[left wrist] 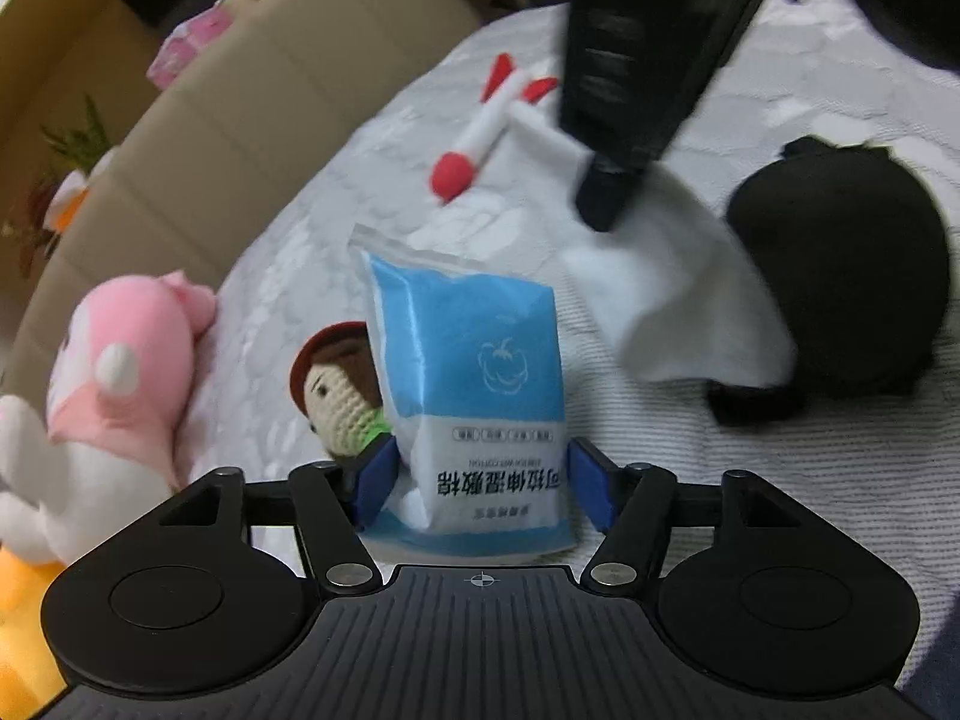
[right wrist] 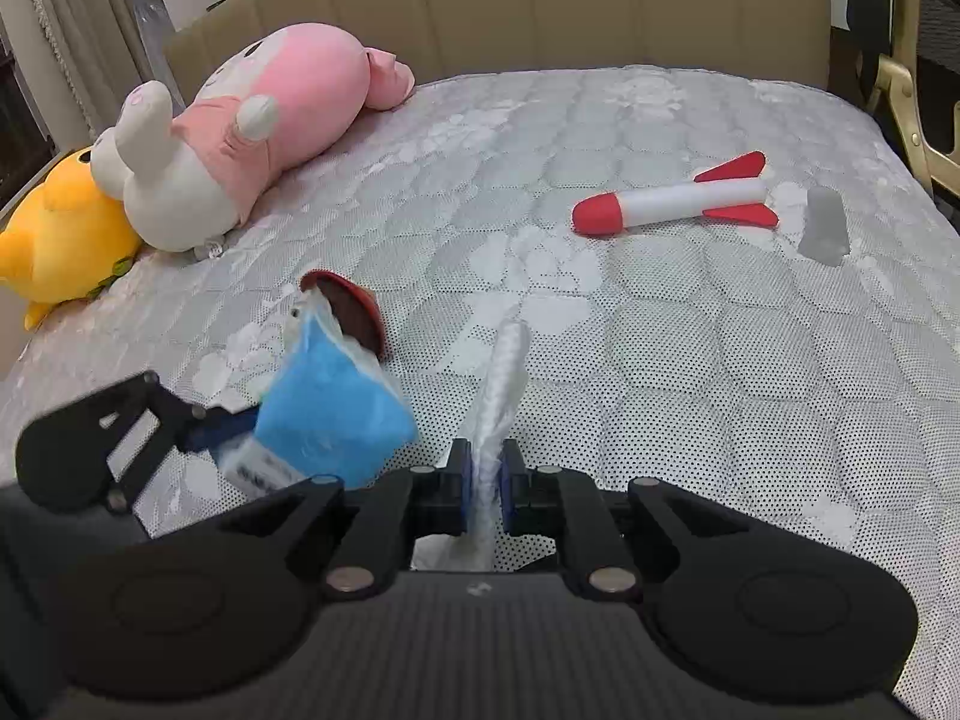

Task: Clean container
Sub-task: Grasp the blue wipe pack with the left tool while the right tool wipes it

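My left gripper (left wrist: 483,471) holds a blue and white pack of wet cotton wipes (left wrist: 474,384) upright between its blue pads, which press on both of its sides. In the right wrist view the same pack (right wrist: 330,414) hangs above the mattress at the lower left, with the left gripper (right wrist: 240,429) behind it. My right gripper (right wrist: 485,480) is shut on a white wipe (right wrist: 504,384) that sticks out forward between its pads. In the left wrist view the right gripper (left wrist: 597,204) holds that wipe (left wrist: 678,294) draped against a black rounded container (left wrist: 840,276) lying on the bed.
A quilted grey mattress (right wrist: 660,360) fills both views, with a beige headboard (right wrist: 540,0) behind. On it lie a red and white toy rocket (right wrist: 672,201), a crochet doll with a red hat (left wrist: 336,390), a pink plush (right wrist: 270,114) and a yellow plush (right wrist: 60,240).
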`<state>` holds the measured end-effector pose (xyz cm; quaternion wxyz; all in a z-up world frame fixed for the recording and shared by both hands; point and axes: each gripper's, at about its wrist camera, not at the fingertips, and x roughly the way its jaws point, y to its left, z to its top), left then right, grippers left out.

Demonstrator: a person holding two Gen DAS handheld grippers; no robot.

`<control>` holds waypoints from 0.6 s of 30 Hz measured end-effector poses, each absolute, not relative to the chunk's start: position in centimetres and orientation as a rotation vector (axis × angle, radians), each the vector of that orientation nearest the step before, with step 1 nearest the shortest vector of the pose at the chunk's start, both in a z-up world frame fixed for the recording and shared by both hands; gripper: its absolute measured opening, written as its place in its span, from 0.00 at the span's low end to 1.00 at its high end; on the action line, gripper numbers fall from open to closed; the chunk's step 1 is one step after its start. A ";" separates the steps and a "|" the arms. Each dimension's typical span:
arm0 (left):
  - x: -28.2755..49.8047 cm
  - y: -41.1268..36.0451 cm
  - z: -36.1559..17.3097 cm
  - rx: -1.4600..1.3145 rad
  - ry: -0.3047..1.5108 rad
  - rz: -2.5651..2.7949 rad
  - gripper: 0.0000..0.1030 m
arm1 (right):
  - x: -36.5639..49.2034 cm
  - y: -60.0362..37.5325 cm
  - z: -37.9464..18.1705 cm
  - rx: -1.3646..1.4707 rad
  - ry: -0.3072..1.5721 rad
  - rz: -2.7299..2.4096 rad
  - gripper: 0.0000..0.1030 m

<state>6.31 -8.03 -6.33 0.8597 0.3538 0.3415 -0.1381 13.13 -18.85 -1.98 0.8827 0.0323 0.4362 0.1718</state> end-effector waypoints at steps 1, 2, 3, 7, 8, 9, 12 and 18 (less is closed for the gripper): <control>6.3 -8.0 -6.1 0.710 0.727 -0.310 0.72 | 13.2 -19.2 -1.8 0.098 0.903 0.353 0.10; 6.1 -7.9 -5.8 0.677 0.734 -0.339 0.76 | 13.4 -19.7 -1.6 0.134 0.897 0.349 0.10; 5.8 -7.9 -5.4 0.650 0.732 -0.379 0.78 | 13.6 -20.3 -1.5 0.181 0.894 0.349 0.10; 4.5 -8.9 -4.7 0.608 0.723 -0.516 0.85 | 13.9 -22.6 -1.1 0.410 0.899 0.426 0.10; 4.2 -9.0 -4.7 0.607 0.726 -0.541 0.87 | 13.9 -22.8 -0.9 0.456 0.902 0.476 0.10; 3.9 -9.1 -4.8 0.612 0.727 -0.557 0.88 | 13.8 -22.6 -0.8 0.477 0.905 0.524 0.10; 3.6 -9.4 -5.2 0.656 0.720 -0.558 0.89 | 13.5 -21.1 -1.0 0.446 0.945 0.602 0.10; 4.6 -8.5 -4.4 0.572 0.755 -0.574 0.89 | 13.1 -19.0 -3.5 0.358 1.131 0.601 0.07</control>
